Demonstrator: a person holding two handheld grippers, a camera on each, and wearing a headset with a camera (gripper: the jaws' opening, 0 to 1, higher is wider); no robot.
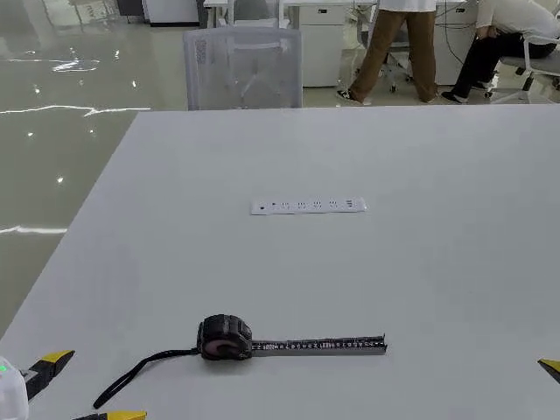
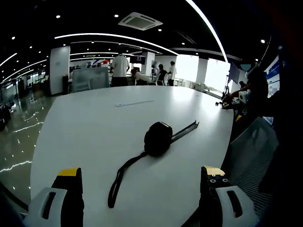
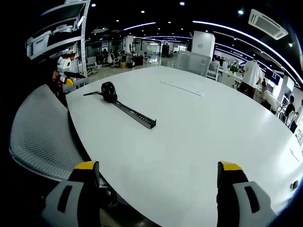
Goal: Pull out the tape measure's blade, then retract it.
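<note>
Head view: the tape measure [image 1: 226, 338] is lying near you on the white surface [image 1: 420, 262], with its blade [image 1: 319, 346] partly out rightward. Left gripper view: your left gripper [image 2: 142, 172] is hovering short of it, jaws wide apart and empty. Right gripper view: your right gripper [image 3: 158, 165] is facing the blade tip from well apart, jaws likewise spread, likely lining up to take it.

Head camera looks down across the table [image 1: 394, 157]; gripper cameras sit low at seven and five o'clock, facing inward. All share the tape measure [image 1: 226, 338].
</note>
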